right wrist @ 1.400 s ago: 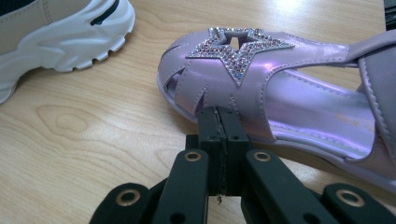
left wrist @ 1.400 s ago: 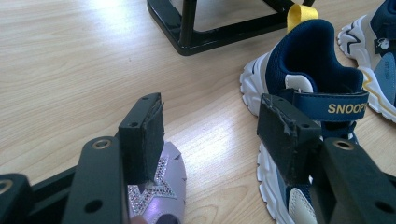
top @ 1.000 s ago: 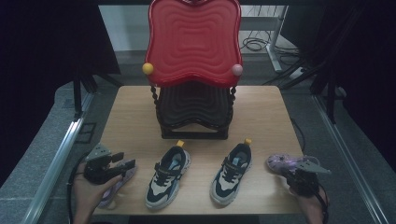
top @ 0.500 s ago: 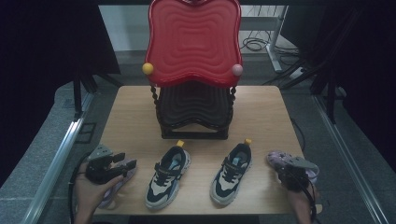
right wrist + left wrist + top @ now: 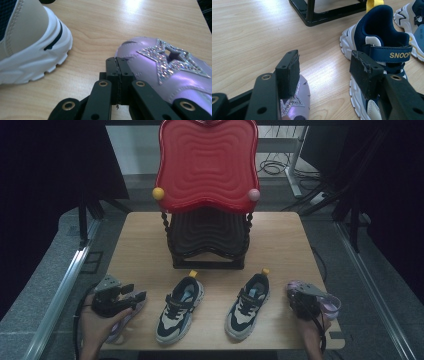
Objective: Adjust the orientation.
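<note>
Two navy-and-white sneakers [image 5: 180,307] [image 5: 247,305] stand side by side near the table's front. A purple shoe [image 5: 122,321] lies at the front left, and my left gripper [image 5: 136,296] hovers over it. Its jaws are open with nothing between them [image 5: 325,65]; the purple toe [image 5: 297,100] shows under one jaw and a sneaker [image 5: 382,37] behind the other. A second purple shoe [image 5: 329,303] with a glitter star [image 5: 172,62] lies at the front right. My right gripper [image 5: 300,301] [image 5: 117,62] is shut and empty beside its toe.
A black shoe rack [image 5: 207,240] with a red wavy top shelf [image 5: 207,165] stands at the middle back of the wooden table [image 5: 280,240]. Bare wood lies either side of it. Metal rails run along the floor on both sides.
My right gripper has slid left, toward the right sneaker, over the purple shoe's toe. The left gripper and all shoes have stayed put.
</note>
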{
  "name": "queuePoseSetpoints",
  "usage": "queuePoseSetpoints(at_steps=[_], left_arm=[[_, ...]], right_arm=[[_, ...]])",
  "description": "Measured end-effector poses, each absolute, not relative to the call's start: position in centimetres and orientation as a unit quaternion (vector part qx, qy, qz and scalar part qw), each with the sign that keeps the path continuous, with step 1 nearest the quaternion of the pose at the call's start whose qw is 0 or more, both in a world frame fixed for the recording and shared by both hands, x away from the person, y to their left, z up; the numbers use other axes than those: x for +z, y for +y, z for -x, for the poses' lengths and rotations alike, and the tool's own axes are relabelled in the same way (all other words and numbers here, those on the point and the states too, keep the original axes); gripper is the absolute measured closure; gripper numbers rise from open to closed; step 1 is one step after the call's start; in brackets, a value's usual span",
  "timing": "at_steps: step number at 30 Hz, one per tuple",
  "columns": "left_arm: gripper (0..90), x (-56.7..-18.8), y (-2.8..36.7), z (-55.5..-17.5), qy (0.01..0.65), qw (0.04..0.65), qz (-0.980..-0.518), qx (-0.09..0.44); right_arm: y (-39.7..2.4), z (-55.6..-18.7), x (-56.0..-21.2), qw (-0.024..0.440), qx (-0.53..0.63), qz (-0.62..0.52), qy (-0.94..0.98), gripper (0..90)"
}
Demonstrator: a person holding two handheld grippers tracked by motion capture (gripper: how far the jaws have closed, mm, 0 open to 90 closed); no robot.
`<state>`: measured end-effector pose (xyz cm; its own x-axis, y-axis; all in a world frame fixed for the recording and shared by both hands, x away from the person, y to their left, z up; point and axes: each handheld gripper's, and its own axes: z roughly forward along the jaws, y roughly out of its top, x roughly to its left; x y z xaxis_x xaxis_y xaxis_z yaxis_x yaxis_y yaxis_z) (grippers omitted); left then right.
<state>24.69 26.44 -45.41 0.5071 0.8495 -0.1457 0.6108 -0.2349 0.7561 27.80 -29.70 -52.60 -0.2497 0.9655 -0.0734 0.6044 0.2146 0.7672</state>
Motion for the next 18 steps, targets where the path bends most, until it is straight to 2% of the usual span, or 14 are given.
queuePoseSetpoints(at_steps=[10, 18], left_arm=[[41.4, -45.5, 26.4, -24.7, 0.473, 0.398, -0.772, 0.148], [41.3, -45.2, 26.9, -24.5, 0.475, 0.401, -0.768, 0.152]], right_arm=[[-29.1, -28.5, -53.0, 0.307, 0.308, -0.546, 0.716, 89.7], [-29.0, -27.6, -51.9, 0.287, 0.356, -0.527, 0.716, 88.8]])
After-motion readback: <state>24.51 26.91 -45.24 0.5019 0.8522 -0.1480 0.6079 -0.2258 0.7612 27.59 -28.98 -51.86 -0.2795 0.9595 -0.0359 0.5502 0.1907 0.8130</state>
